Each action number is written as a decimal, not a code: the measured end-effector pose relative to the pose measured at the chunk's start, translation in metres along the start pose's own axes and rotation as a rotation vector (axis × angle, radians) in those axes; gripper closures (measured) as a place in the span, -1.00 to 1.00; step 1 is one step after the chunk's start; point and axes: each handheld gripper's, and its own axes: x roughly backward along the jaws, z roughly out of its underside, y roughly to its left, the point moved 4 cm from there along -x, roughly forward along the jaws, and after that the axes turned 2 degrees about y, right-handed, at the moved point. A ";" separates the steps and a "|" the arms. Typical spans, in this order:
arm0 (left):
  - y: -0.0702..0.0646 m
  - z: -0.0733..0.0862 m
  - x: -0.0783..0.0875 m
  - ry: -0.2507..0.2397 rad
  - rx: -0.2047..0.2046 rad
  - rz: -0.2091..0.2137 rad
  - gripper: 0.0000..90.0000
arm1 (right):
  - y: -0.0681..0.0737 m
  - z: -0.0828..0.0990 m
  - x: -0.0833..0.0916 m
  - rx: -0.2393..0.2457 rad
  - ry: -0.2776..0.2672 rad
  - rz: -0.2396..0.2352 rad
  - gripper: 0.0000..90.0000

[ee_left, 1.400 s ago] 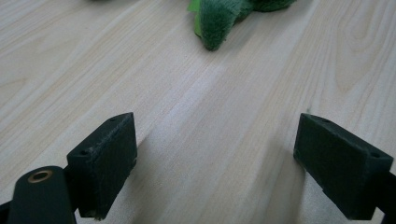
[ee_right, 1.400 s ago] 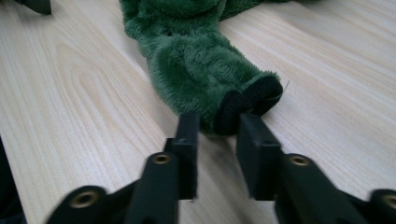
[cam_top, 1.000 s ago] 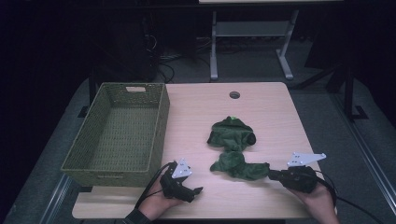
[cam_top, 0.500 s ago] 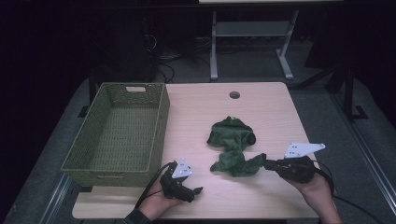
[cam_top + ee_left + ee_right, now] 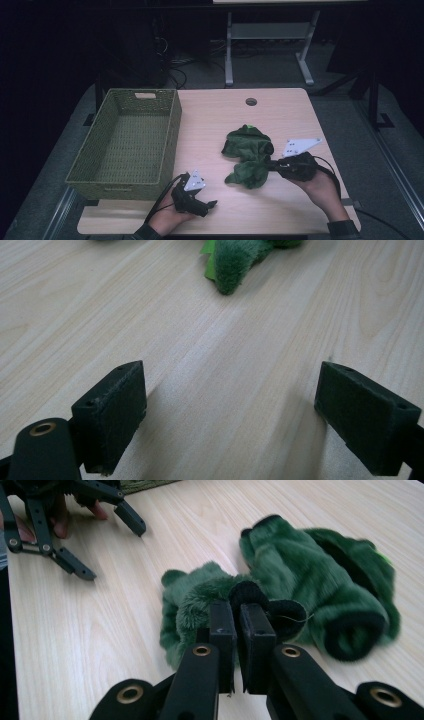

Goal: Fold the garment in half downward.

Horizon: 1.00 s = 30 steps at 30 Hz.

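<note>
Two black hand-held claws, each topped with a pale plate

The left gripper (image 5: 207,204) and right gripper (image 5: 272,163) have matte black bodies, each carrying a light grey three-cornered plate on top and trailing a black cable behind. Brass-coloured rivets dot the linkage arms just behind the jaws. The jaw pads (image 5: 111,412) are blocky, dark foam with small holes. Dark sleeve cuffs (image 5: 342,229) sit behind the claws.

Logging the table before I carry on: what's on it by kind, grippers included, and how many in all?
Green fuzzy garment, possibly more than one piece bunched together: 1
Woven basket: 1
Grippers: 2, the left gripper open, the right gripper shut on the garment
Total: 4
</note>
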 end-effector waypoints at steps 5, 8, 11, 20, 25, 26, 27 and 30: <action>0.000 0.000 0.000 0.005 -0.001 0.002 -0.72 | 0.004 -0.014 -0.021 0.025 0.021 -0.033 0.90; 0.000 0.000 0.000 0.000 0.003 -0.001 -0.72 | 0.005 -0.022 -0.035 0.028 0.026 -0.063 0.88; -0.001 0.000 0.000 0.000 0.008 0.002 -0.72 | 0.005 -0.024 -0.042 0.025 0.029 -0.073 0.88; -0.001 0.000 0.000 0.003 0.006 0.003 -0.72 | 0.001 -0.031 -0.056 -0.003 0.003 -0.082 0.62; -0.001 0.000 0.000 0.004 0.006 0.003 -0.72 | -0.009 -0.029 -0.045 -0.045 -0.035 -0.032 0.87; 0.000 0.000 0.000 0.004 0.005 0.003 -0.72 | -0.011 -0.028 -0.044 -0.056 -0.035 -0.022 0.90; 0.000 0.000 0.000 0.004 0.005 0.003 -0.72 | -0.011 -0.028 -0.044 -0.056 -0.035 -0.022 0.90; 0.000 0.000 0.000 0.004 0.005 0.003 -0.72 | -0.016 -0.024 -0.048 -0.081 -0.032 -0.005 0.94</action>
